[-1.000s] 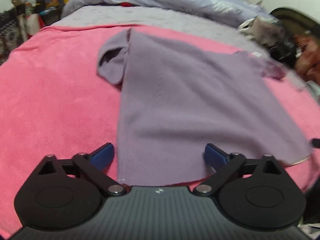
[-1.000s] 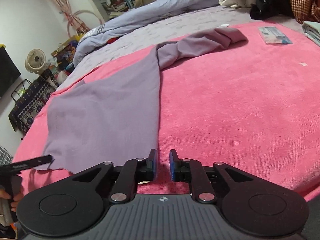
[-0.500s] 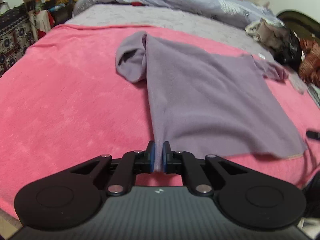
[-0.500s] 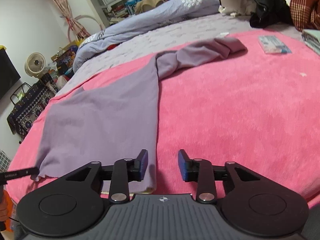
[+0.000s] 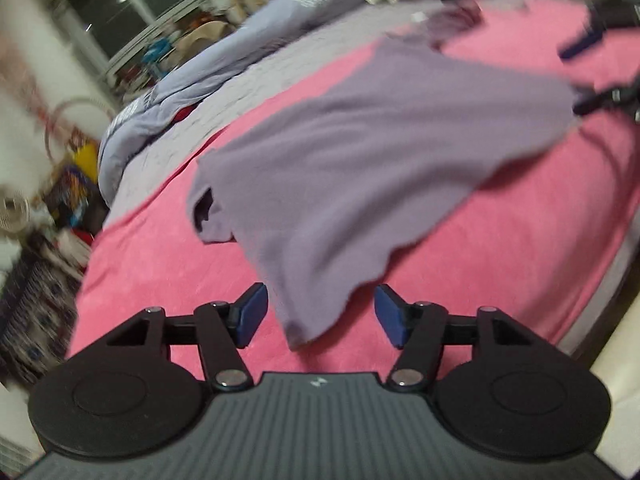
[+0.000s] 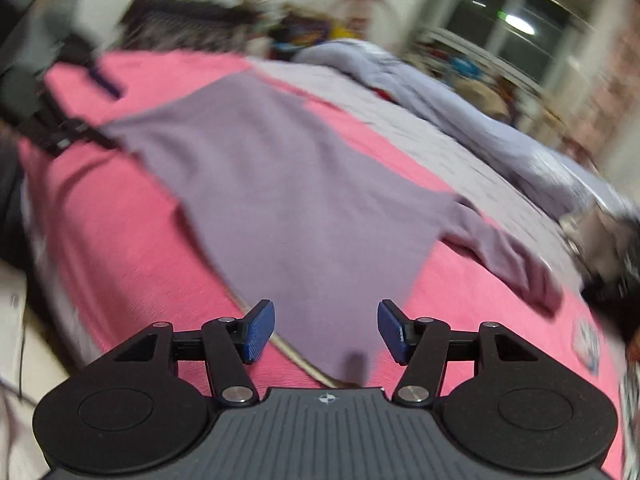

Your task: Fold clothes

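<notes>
A lilac long-sleeved top [image 5: 360, 160] lies spread on a pink blanket [image 5: 168, 272], also in the right wrist view [image 6: 288, 200]. My left gripper [image 5: 318, 316] is open, its blue pads either side of the top's near hem corner. My right gripper [image 6: 326, 332] is open over the other hem corner, where the pale hem edge shows. One sleeve [image 6: 516, 256] trails right in the right wrist view; the other is bunched [image 5: 208, 216] in the left wrist view. Each gripper appears at the other view's edge [image 5: 596, 68]. Both views are motion-blurred.
A grey quilt and a lilac-blue duvet [image 5: 248, 60] lie beyond the pink blanket [image 6: 460, 300]. Dark clothes [image 6: 616, 272] are piled at the far side. A small packet [image 6: 586, 344] lies on the blanket. The bed edge [image 5: 592, 320] drops off at right. Clutter lines the wall.
The left gripper, shut on the hem half a second ago, is now open. The right gripper has opened wider. Both views have swung and tilted sharply, and the hem looks rumpled.
</notes>
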